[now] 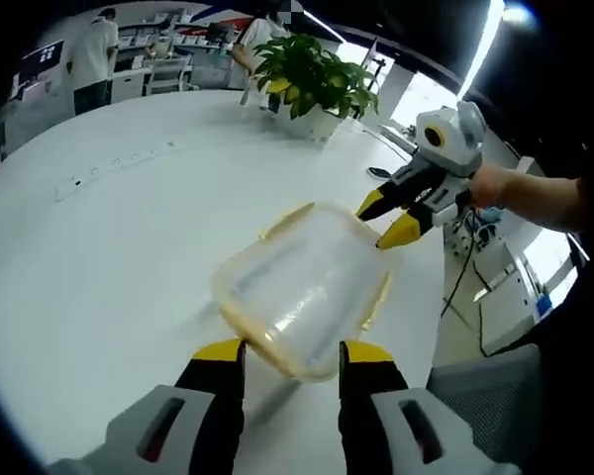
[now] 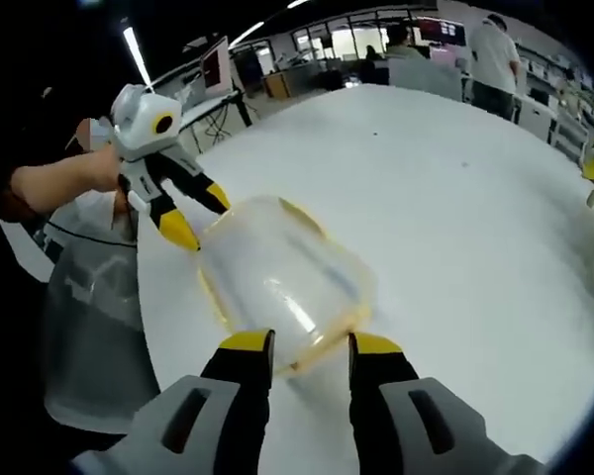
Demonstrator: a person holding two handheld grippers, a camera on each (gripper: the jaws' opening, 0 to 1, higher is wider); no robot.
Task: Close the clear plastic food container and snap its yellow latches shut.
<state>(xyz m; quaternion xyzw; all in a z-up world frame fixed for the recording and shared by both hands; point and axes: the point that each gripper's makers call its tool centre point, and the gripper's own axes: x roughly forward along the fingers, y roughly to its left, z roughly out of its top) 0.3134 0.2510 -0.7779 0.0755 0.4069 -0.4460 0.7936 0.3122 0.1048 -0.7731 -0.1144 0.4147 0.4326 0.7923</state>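
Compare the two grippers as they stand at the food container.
The left gripper stands at one end of the clear container; the right gripper stands at the opposite end. Seen across the table, the right gripper's yellow tips meet the container's far corner, while the left gripper's sit just beside its corner. Both have open jaws with yellow tips, black fingers and grey bodies, each hand-held above the white table.

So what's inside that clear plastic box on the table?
Nothing that I can make out: the clear container looks empty through its cloudy walls, and the white table shows under it. Glare hides parts of the inside, so something small or flat could be missed.
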